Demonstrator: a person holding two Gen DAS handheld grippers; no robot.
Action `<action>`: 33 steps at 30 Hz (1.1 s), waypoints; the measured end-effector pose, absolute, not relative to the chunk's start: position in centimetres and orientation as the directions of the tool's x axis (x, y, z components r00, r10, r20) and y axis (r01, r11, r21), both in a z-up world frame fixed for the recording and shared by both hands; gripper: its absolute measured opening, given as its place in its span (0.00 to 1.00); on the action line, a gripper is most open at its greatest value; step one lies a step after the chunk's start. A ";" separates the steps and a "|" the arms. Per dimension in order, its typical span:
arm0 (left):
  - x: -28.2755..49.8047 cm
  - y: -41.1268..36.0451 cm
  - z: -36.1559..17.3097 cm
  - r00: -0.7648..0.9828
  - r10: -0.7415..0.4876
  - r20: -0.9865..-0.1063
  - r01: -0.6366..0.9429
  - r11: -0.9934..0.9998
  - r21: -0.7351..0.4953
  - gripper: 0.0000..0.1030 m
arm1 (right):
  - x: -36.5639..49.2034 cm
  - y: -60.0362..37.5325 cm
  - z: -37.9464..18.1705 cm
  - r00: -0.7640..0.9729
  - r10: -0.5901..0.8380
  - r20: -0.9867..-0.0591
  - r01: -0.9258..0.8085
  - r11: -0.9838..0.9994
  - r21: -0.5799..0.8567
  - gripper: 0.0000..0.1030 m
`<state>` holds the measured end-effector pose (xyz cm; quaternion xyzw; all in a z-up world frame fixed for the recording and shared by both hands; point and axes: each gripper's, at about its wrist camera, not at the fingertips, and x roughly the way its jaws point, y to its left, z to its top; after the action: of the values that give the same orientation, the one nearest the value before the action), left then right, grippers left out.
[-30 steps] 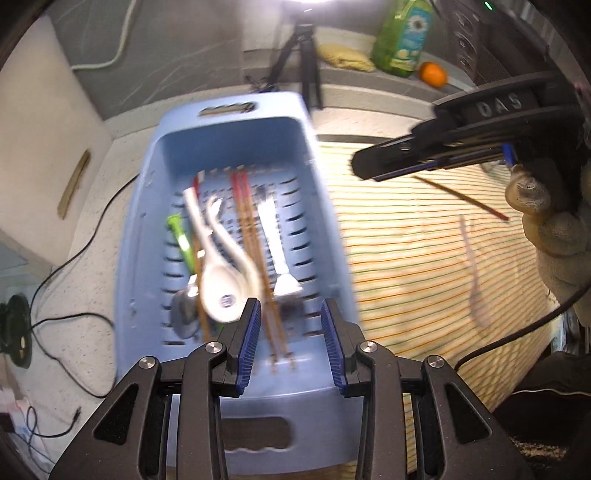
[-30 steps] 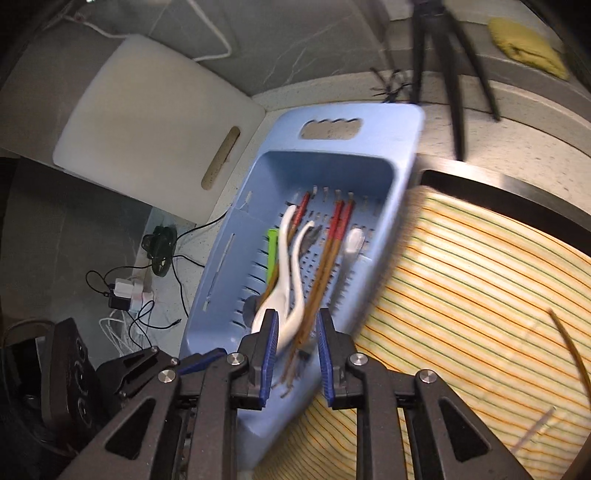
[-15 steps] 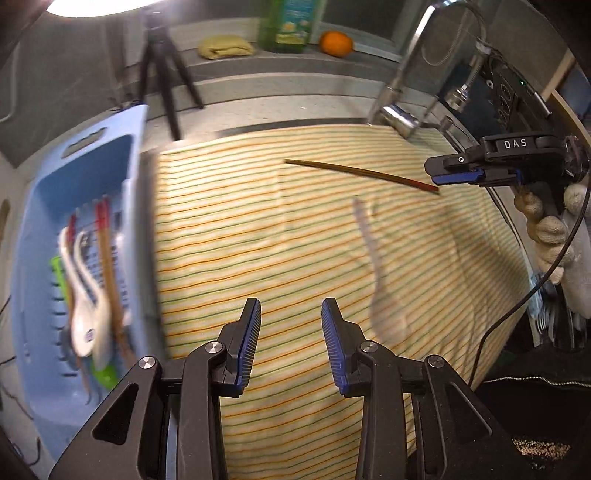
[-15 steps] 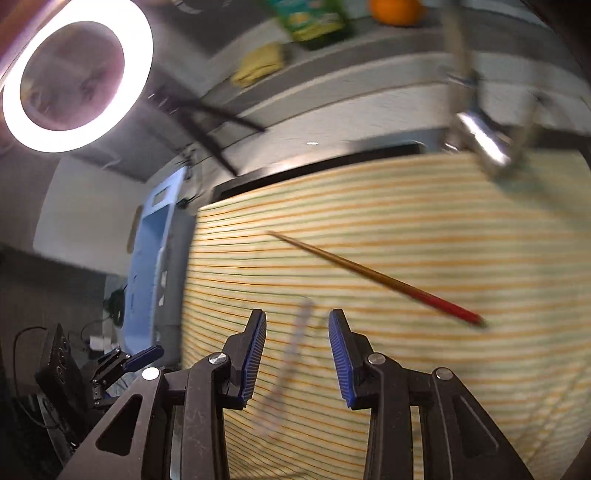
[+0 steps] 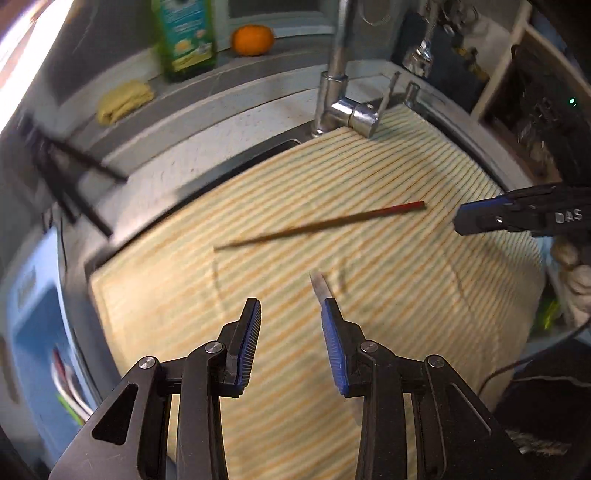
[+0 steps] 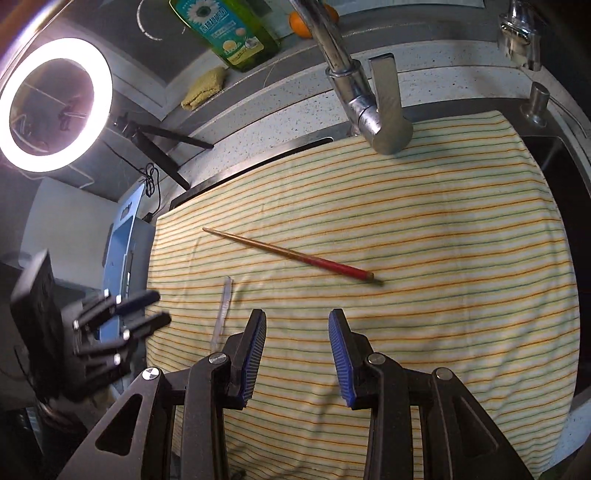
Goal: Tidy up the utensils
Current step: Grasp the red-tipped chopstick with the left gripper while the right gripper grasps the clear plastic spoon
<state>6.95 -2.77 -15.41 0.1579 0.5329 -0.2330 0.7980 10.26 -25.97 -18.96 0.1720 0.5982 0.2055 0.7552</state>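
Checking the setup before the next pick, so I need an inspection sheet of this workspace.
Surface: striped cloth spread over the sink, lightly creased.
Job's things: red-ended chopstick lying loose on the cloth; clear utensil handle beside it, apart; blue basket at the cloth's edge.
Clutter: green bottle, orange, yellow sponge on the back ledge.
Grippers: left tool and right tool open, nothing between the pads.
Cables: black cord by the tripod.
Surroundings: faucet, ring light.
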 end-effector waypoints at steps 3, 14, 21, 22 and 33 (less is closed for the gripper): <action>8.1 -5.9 -15.8 0.312 -0.157 -0.937 0.658 0.747 0.094 0.32 | 9.7 -27.1 -19.6 0.198 0.527 -0.826 -0.057 0.848 0.527 0.31; 9.0 -14.3 -19.7 0.253 -0.051 -0.966 0.881 0.426 0.208 0.32 | 5.9 -33.6 -20.9 0.275 0.513 -0.813 0.152 0.812 0.564 0.31; 10.5 -15.3 -21.1 0.179 -0.040 -0.983 0.903 0.404 0.148 0.17 | 4.0 -35.3 -22.2 0.290 0.516 -0.806 0.245 0.774 0.584 0.31; 10.7 -15.2 -21.1 0.166 -0.050 -0.985 0.900 0.415 0.130 0.15 | 3.9 -35.4 -22.3 0.293 0.519 -0.803 0.252 0.769 0.588 0.31; 15.3 -8.3 -21.4 0.142 -0.051 -0.988 0.739 0.670 0.072 0.13 | 5.0 -34.1 -22.0 0.274 0.546 -0.792 0.200 0.773 0.602 0.31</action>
<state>15.34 -8.26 -21.36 0.2912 0.5904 -0.2833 0.6974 5.01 -34.08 -21.97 0.3154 0.5909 0.1179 0.7331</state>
